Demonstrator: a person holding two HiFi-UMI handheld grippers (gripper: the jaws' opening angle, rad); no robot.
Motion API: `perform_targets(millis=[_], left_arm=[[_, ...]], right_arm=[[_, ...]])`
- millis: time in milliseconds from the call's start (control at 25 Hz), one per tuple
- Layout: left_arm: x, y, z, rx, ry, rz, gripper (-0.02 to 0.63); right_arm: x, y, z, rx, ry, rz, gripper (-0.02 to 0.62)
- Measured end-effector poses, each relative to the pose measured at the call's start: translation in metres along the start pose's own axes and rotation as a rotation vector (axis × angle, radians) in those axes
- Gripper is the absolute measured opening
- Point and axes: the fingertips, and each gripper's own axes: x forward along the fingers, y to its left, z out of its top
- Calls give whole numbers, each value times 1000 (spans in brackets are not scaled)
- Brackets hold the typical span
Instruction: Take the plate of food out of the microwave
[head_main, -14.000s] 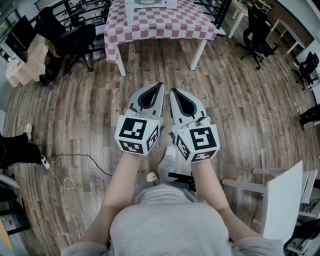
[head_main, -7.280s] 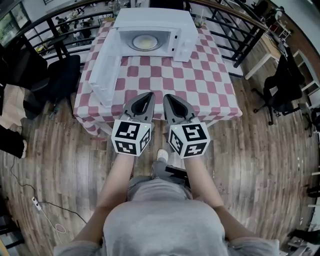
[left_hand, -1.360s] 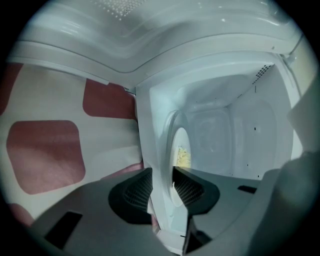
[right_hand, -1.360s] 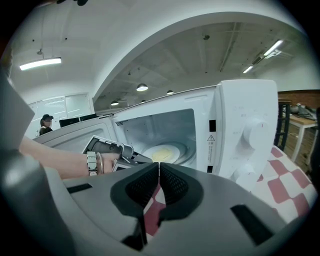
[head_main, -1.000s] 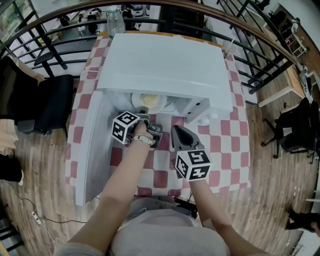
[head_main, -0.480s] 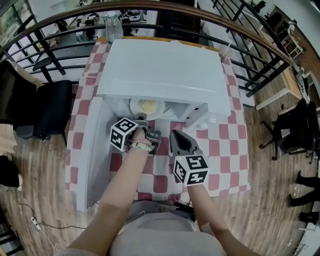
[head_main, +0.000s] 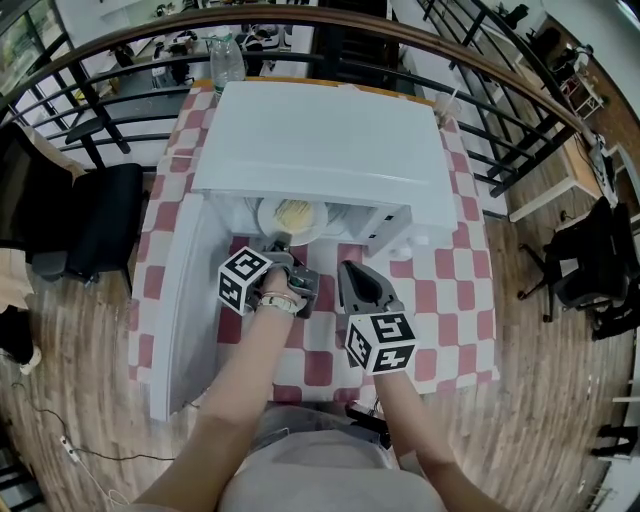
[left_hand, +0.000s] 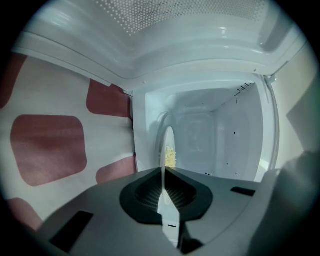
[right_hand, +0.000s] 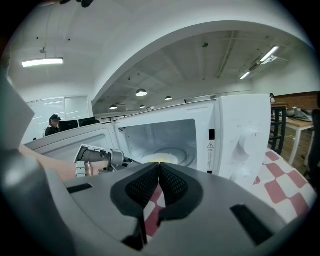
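Left tongs (head_main: 283, 243), just closed on the plate of food (head_main: 290, 215) at its rim: draw it level and slowly from the microwave (head_main: 320, 140) toward the table's (head_main: 440, 320) near edge. Right tongs (head_main: 350, 272) together, empty.

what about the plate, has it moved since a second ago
Yes. The plate has slid out toward the person, showing more past the microwave front edge.

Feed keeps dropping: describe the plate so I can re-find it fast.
A white microwave stands on the checked table, door open to the left. In its mouth lies a round white plate, near rim pinched by the left tongs. Only it carries yellow food.
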Motion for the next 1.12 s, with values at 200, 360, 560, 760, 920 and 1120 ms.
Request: perform_targets(millis=[200, 360, 560, 760, 920, 1120], left_arm=[[-11, -6, -6, 15, -11, -30, 12], [-22, -10, -10, 17, -18, -46, 12], [-37, -14, -14, 21, -28, -72, 12], [-55, -19, -17, 38, -26, -93, 12], [-68, -20, -19, 39, -27, -104, 12], [-86, -26, -25, 32, -27, -120, 12]], right_arm=[[-10, 7, 5, -24, -28, 40, 26], [-15, 11, 10, -44, -43, 56, 26], [-22, 16, 15, -63, -63, 74, 26], [-29, 21, 19, -67, -77, 85, 26], [-36, 23, 21, -69, -85, 85, 26], [-47, 26, 24, -72, -90, 88, 26]])
